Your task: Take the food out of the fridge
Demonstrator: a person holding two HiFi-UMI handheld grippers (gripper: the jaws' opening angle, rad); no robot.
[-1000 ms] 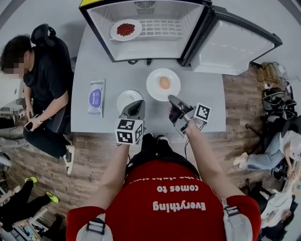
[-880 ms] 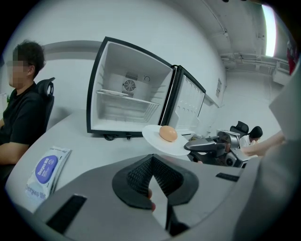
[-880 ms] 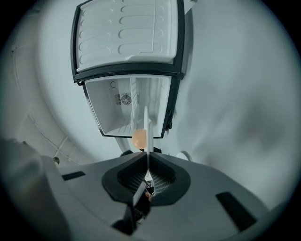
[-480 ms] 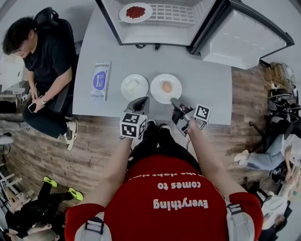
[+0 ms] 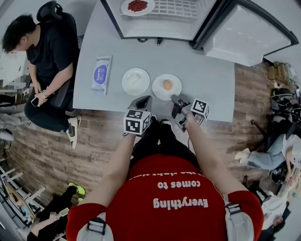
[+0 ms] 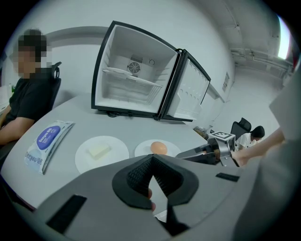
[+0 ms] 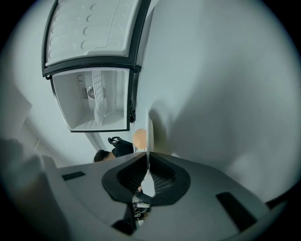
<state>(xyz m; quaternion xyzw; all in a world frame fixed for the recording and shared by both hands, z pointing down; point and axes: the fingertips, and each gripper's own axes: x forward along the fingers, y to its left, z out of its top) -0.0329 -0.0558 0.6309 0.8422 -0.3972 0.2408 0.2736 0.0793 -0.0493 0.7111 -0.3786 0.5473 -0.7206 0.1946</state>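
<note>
The open fridge (image 5: pixel 155 19) stands at the table's far side, with a plate of red food (image 5: pixel 137 6) on its floor. Two white plates rest on the grey table (image 5: pixel 202 70): one with a pale block (image 5: pixel 135 81), one with an egg (image 5: pixel 167 85). My left gripper (image 5: pixel 144 100) hovers at the near edge, just short of the pale-block plate (image 6: pixel 101 153), jaws shut and empty. My right gripper (image 5: pixel 174 99) is beside the egg plate, rolled on its side, shut on nothing. The egg (image 7: pixel 139 139) shows just beyond its tips (image 7: pixel 148 157).
A blue-and-white packet (image 5: pixel 101 74) lies at the table's left. A seated person in black (image 5: pixel 47 52) is close to the left edge. The fridge door (image 5: pixel 244 33) swings out to the right. Cables and bags litter the wooden floor at right (image 5: pixel 282 99).
Both grippers have drawn back from the plates toward the table's near edge and sunk lower. The right one has rolled. Both plates stay put.
</note>
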